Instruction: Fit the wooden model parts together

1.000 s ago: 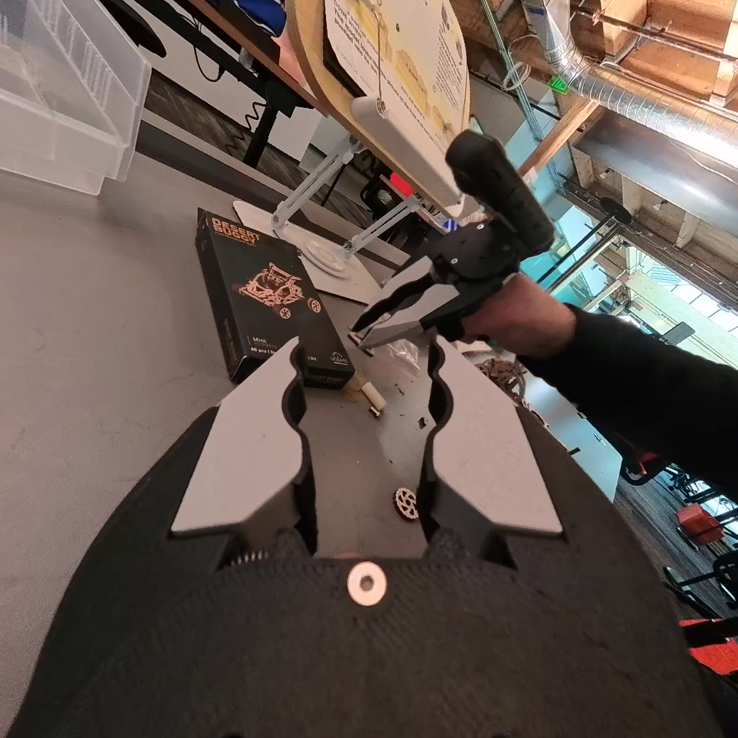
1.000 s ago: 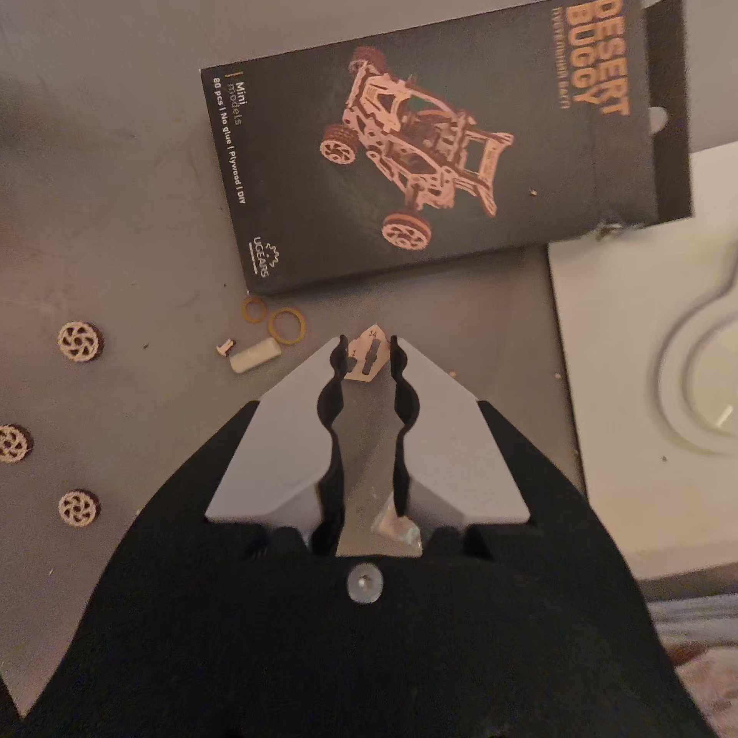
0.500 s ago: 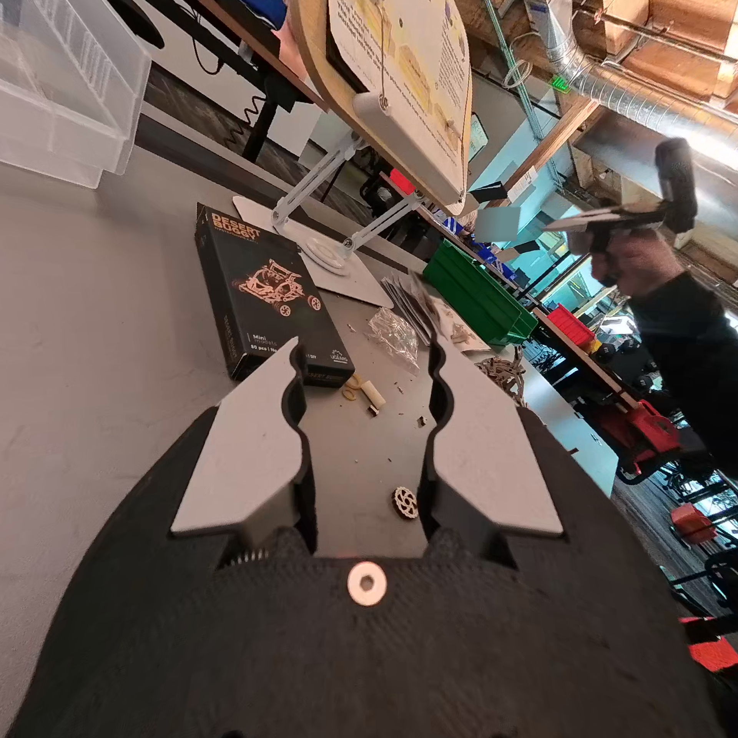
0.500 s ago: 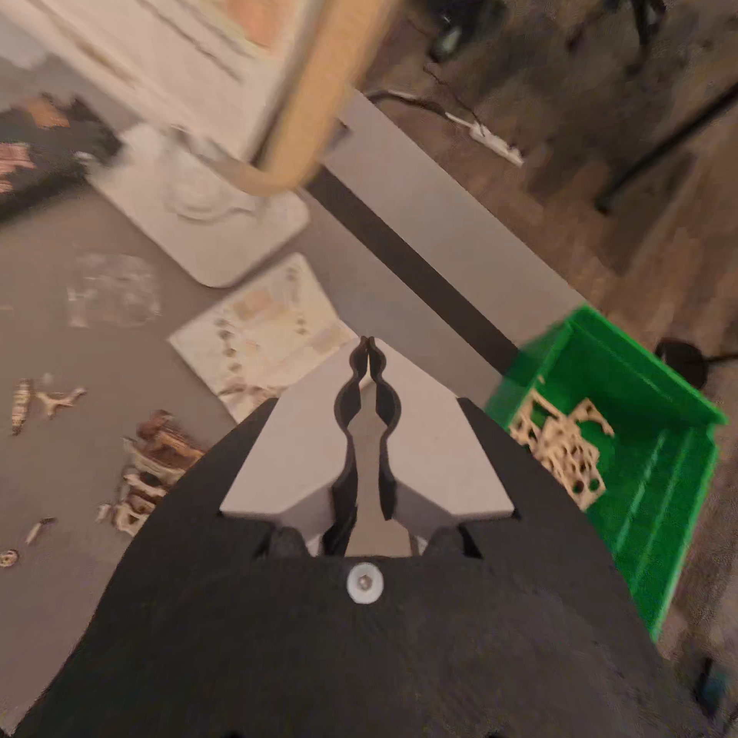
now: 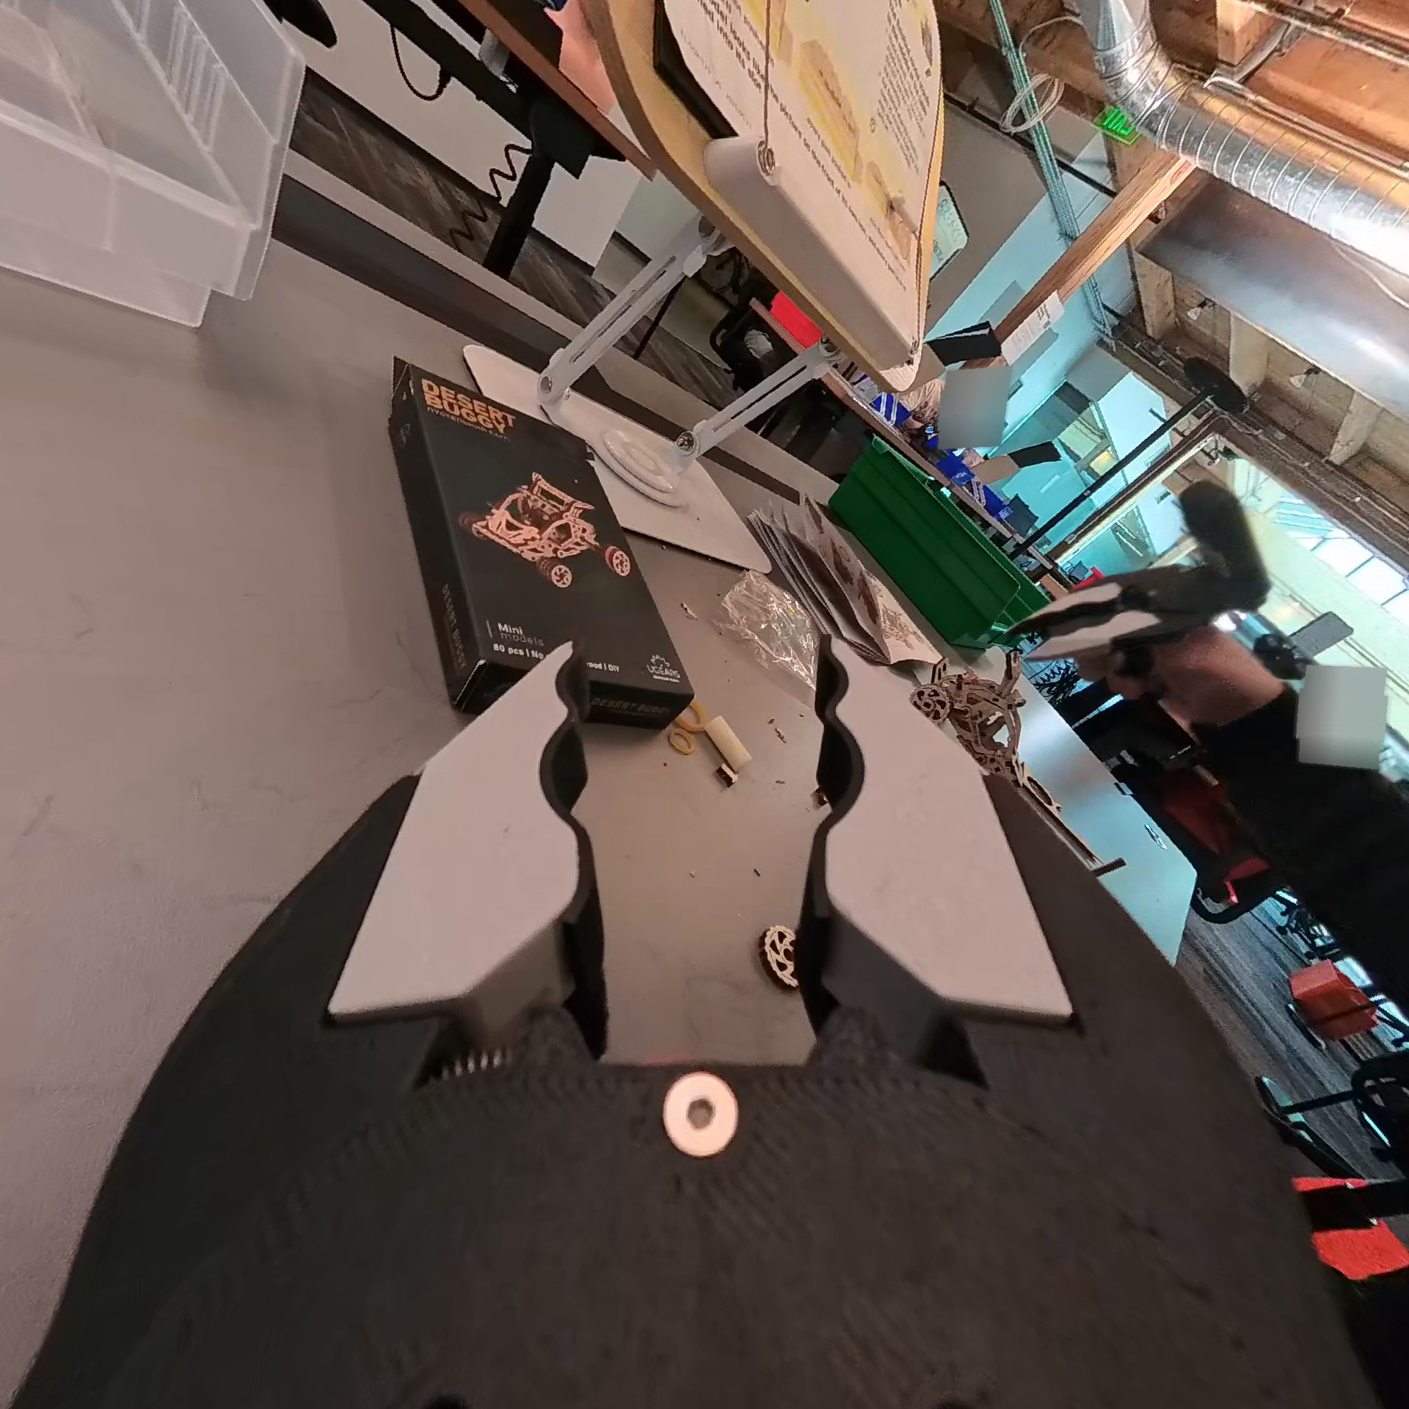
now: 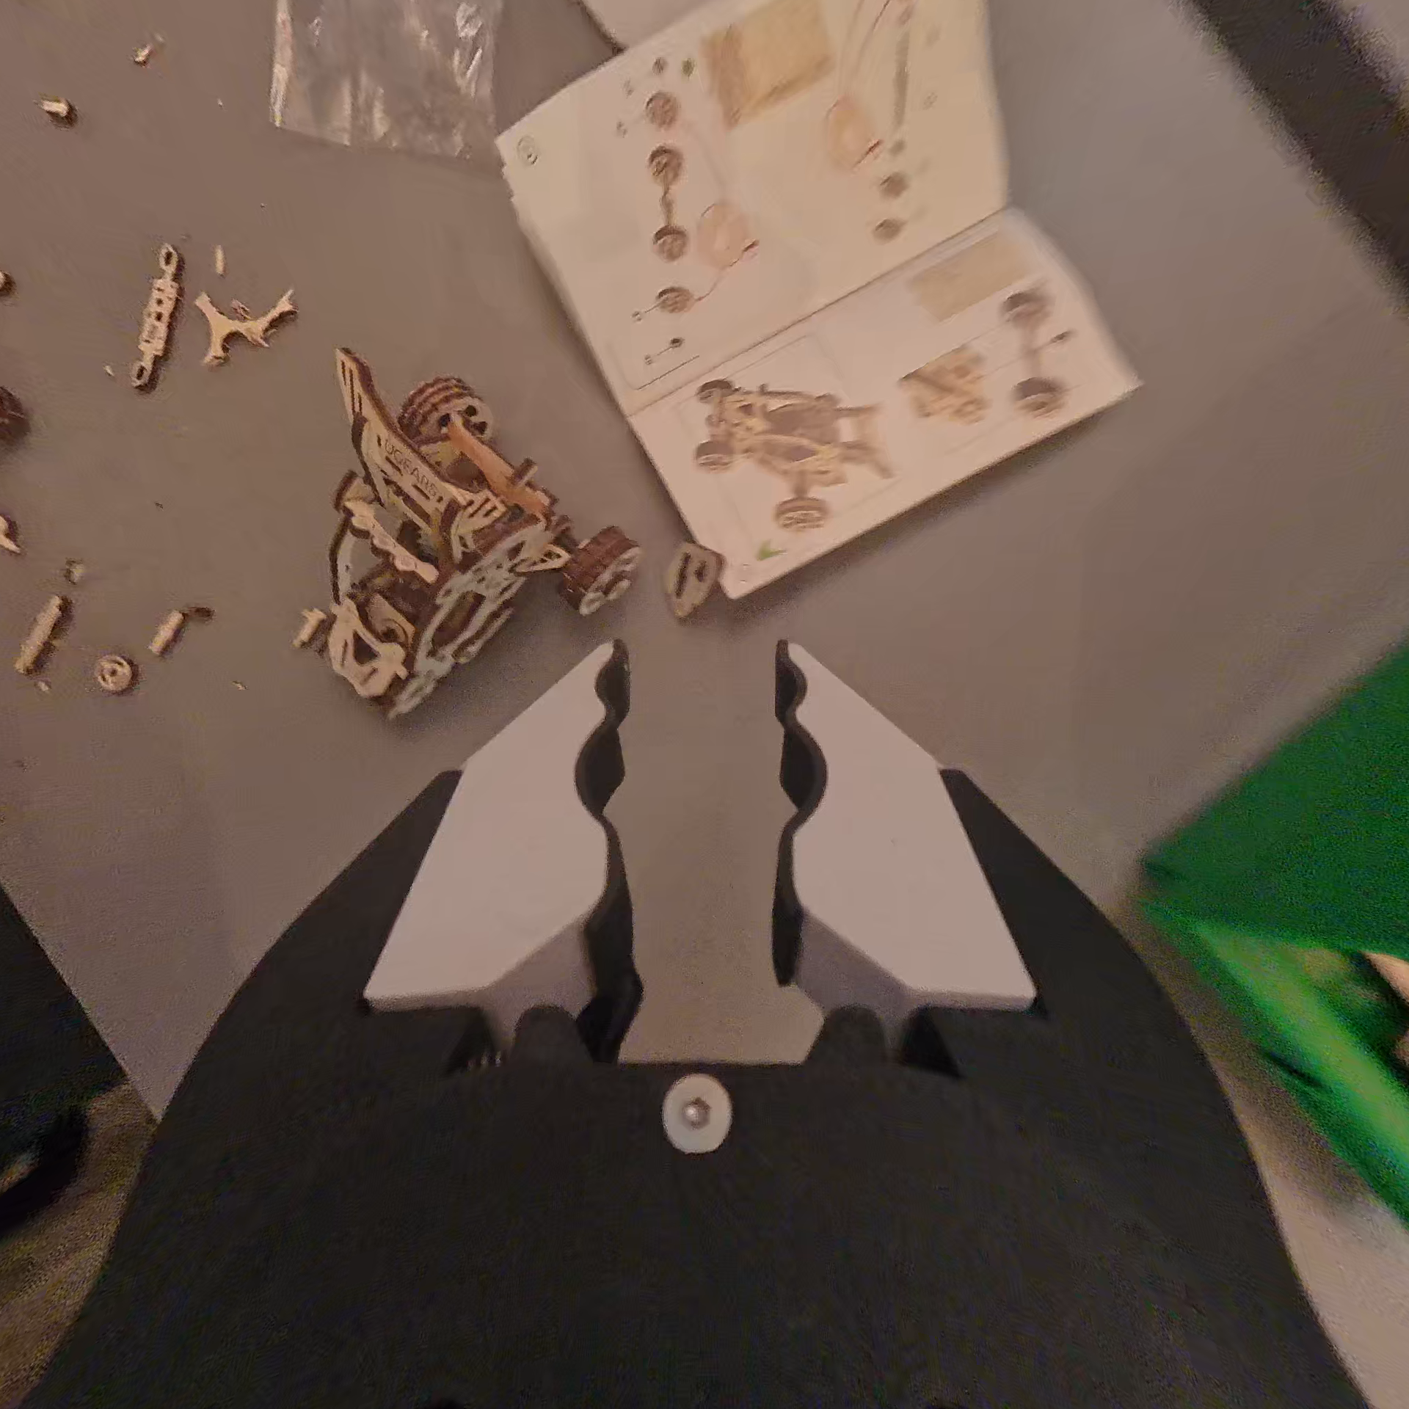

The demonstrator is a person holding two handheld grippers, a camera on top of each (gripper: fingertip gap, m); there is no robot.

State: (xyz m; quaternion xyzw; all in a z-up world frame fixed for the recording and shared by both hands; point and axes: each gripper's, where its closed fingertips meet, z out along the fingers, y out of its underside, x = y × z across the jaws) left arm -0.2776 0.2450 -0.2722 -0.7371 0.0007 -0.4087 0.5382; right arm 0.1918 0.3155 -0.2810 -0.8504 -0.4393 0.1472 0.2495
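Note:
A partly built wooden buggy (image 6: 450,534) lies on the grey table (image 6: 991,686), just ahead and left of my right gripper (image 6: 701,663), which is open and empty above the table. A small flat wooden piece (image 6: 694,579) lies just beyond its fingertips. Loose wooden parts (image 6: 156,316) are scattered to the left. My left gripper (image 5: 698,663) is open and empty, low over the table. A small wooden gear wheel (image 5: 779,957) lies by its right finger. The buggy (image 5: 972,705) and the right gripper (image 5: 1067,621) also show in the left wrist view.
An open instruction booklet (image 6: 823,305) lies beyond the buggy. A green bin (image 6: 1296,877) stands at the right. A black model box (image 5: 526,549), a white stand base (image 5: 663,488), a crumpled plastic bag (image 5: 766,625) and a clear tray (image 5: 114,152) are on the table. About 50 centimeters separates my left fingertips from my right. The right tips stand about 7 centimeters off the small flat wooden piece (image 6: 694,579). My right tips are about 45 centimeters from the small wooden gear wheel (image 5: 779,957), my left tips only 11 centimeters.
My right gripper left the black box, swung shut past the green bin, and now hangs open by the buggy. The small piece it closed on is gone from its jaws. My left gripper stayed put.

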